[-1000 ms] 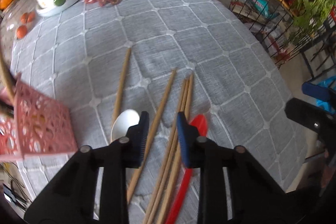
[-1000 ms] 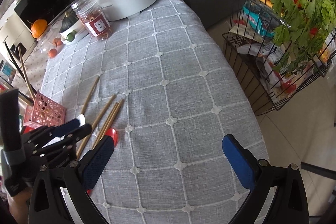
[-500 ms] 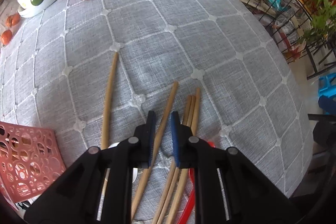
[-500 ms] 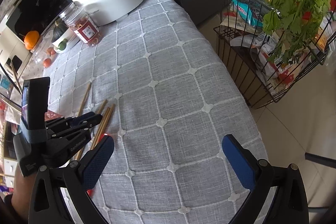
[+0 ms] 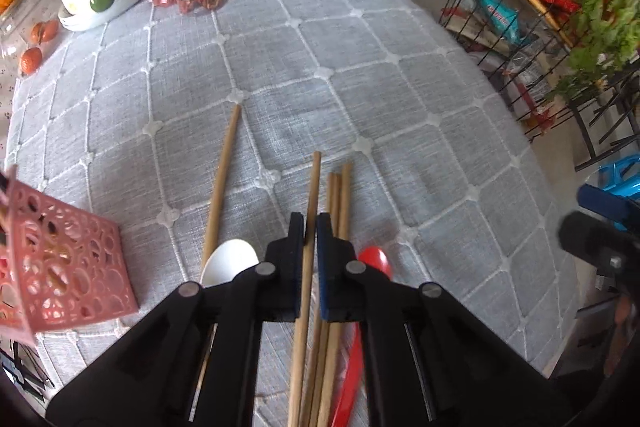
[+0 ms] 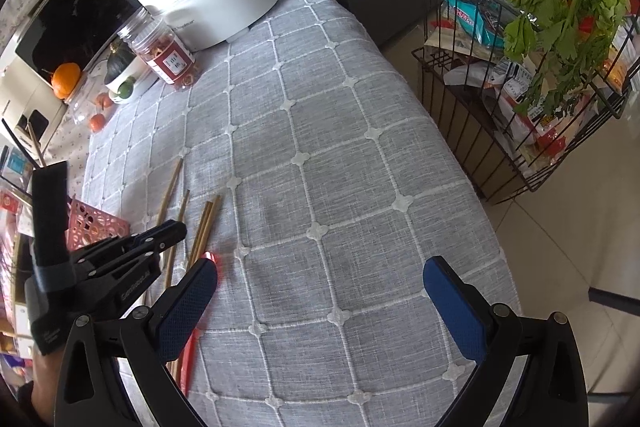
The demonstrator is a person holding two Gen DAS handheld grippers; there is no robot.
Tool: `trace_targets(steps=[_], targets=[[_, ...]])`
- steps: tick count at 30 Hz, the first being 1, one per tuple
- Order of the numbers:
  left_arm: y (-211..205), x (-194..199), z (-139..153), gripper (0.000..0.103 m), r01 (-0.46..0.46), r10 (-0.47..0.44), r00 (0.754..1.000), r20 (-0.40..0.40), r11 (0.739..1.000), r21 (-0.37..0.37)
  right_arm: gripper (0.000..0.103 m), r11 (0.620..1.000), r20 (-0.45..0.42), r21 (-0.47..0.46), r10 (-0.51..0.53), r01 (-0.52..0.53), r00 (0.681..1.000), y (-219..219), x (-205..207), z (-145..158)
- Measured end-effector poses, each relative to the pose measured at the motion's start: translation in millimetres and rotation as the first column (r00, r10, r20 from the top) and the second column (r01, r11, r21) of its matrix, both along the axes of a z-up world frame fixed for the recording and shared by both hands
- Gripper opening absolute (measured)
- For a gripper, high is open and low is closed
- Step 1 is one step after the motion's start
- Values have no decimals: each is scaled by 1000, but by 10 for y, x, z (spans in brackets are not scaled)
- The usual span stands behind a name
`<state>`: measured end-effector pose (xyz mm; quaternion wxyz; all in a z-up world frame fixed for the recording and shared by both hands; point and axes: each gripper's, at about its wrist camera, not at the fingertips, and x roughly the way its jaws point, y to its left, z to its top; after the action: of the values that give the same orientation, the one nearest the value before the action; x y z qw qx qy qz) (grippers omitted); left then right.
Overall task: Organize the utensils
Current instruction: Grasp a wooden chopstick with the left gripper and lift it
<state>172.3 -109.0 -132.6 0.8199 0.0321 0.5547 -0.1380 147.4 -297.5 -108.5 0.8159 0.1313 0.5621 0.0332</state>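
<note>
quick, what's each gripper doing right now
Left gripper: shut on a chopstick.
Right gripper: open, holding nothing.

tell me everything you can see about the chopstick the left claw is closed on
The chopstick is a plain, light brown stick that looks like wood or bamboo, straight and round. It runs between the pads of the left claw, which is shut on it, its far tip pointing away across the grey quilted tablecloth. Whether it has left the cloth cannot be told. A bundle of three chopsticks lies close on its right; a white spoon sits to its left.
</note>
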Motion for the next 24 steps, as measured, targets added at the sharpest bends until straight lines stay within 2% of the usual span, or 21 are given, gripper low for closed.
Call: trace_targets(steps=[8,13,18,24], targets=[[199,-428,481,6,42,-30,988,151,996,-76,103,999,-15,-24,38,-38,999,114,17,-39],[437,-671,728,6,24,12,974,225,987,-156,103,998,-21,-27,53,-53,998,196,30,-57],[655,-807,905,6,2,67,959,274,969,-246,103,998,-34,-14,67,-67,997,269,51,-96],[775,-883,1015,6,18,71,949,306,960,-279,103,996,-57,-10,87,-88,995,330,84,-155]])
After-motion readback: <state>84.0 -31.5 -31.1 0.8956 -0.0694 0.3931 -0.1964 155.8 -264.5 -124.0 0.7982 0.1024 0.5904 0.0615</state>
